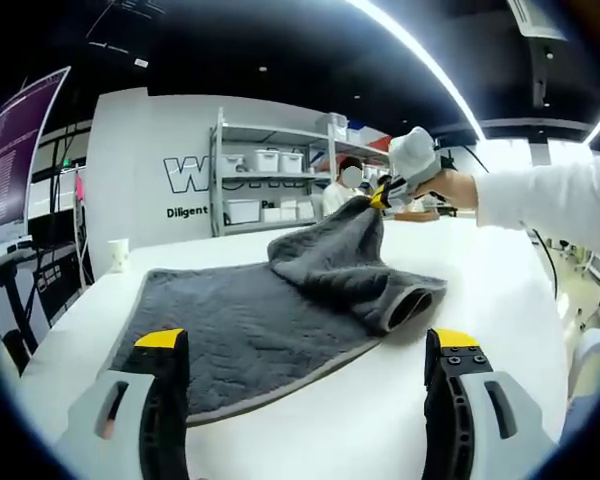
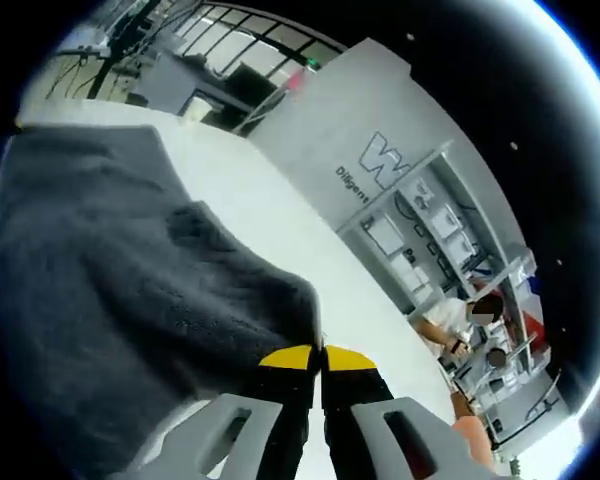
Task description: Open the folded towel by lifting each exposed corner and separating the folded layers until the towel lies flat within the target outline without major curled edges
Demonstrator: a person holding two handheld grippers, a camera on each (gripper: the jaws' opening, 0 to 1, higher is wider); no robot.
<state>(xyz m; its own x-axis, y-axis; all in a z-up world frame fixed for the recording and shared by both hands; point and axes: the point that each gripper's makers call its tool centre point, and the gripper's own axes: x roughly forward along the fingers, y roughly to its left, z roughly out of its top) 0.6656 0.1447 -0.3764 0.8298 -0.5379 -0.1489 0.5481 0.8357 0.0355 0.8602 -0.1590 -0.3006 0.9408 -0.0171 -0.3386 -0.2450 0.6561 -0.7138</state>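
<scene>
Overhead, right gripper lifts pinched towel corner; left gripper gapes

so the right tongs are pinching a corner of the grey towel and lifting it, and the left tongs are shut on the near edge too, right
Not quite. The right tongs do pinch a corner of the grey towel and lift it, but the left tongs are open, jaws wide apart with nothing between them, as the left gripper view shows.

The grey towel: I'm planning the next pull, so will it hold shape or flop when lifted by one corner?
Likely floppy: the grey towel drapes in a sagging tent from the corner pinched by the right gripper. It looks thick and quilted, so probably heavy enough to hang straight down. The curled fold suggests that the edges may roll.
</scene>
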